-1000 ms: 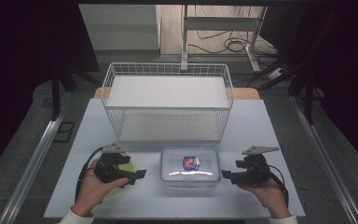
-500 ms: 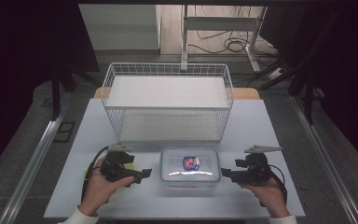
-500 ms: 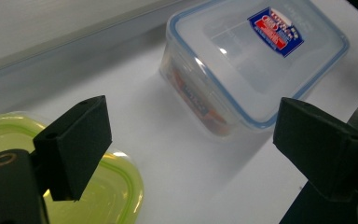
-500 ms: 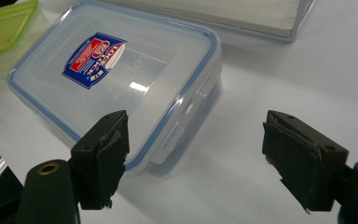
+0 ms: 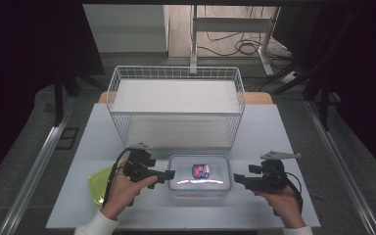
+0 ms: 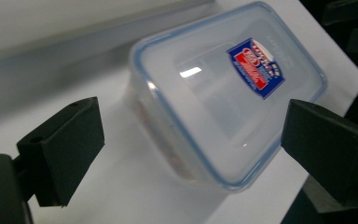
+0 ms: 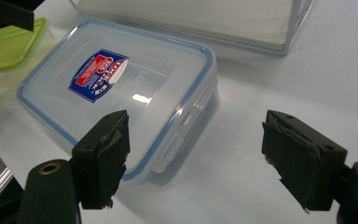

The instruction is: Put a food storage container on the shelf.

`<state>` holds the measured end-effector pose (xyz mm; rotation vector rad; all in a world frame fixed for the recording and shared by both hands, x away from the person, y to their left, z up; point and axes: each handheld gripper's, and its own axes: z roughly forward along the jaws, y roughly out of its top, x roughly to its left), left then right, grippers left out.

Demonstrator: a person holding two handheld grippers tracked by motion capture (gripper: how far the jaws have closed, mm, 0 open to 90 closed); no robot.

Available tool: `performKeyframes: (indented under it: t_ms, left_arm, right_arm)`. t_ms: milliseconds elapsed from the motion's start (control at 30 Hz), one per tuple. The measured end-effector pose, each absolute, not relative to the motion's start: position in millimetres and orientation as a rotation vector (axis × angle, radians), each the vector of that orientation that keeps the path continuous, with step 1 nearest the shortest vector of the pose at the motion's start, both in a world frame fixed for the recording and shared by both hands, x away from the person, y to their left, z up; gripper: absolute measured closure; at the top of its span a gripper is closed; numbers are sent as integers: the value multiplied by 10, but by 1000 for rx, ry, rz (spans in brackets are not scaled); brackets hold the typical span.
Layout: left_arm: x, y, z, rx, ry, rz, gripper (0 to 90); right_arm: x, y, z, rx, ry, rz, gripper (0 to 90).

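A clear plastic box (image 5: 199, 182) with a blue-rimmed snap lid and a red and blue sticker lies flat near the table's front edge. My left gripper (image 5: 170, 174) is open, its tips right at the box's left end. In the left gripper view the box (image 6: 223, 93) lies just ahead of the wide-apart jaws (image 6: 191, 144). My right gripper (image 5: 236, 180) is open just off the box's right end. In the right gripper view the box's (image 7: 121, 84) latch end sits in front of the left jaw, with bare table between the jaws (image 7: 196, 154).
A white wire basket (image 5: 176, 114) with a pale board in it stands behind the box at the table's middle. A green lid or shallow tray (image 5: 97, 186) lies at front left under my left hand, also showing as a green edge (image 7: 9, 42). A white table (image 5: 274, 132) carries everything.
My left gripper has moved right, from over the green piece to the box's left end. The right gripper and the box have hardly moved.
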<state>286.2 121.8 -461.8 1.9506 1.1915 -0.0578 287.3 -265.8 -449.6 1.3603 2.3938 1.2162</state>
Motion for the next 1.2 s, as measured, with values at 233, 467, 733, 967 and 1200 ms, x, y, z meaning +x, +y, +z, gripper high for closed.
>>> performKeyframes:
  t_ms: [233,467,733,967,1200]
  left_arm:
    - [2933,1078,-4782,1927,1209,-169,61]
    - [2982,1025,-4937,1949,1233,-184,78]
    - [3024,1023,-5020,1934,1250,-230,109]
    - [3039,1036,-5055,1905,1254,-284,125]
    - [3046,1038,-5082,1880,1248,-327,153]
  right_arm:
    - [2871,-2630,-4504,1337,2394,1211,235]
    - [2875,-2622,-4527,1334,2395,1199,235]
    - [2877,-2631,-4536,1330,2394,1177,235]
    - [2889,-2653,-4549,1343,2388,1174,235]
    - [2944,-2638,-4607,1385,2403,1215,224]
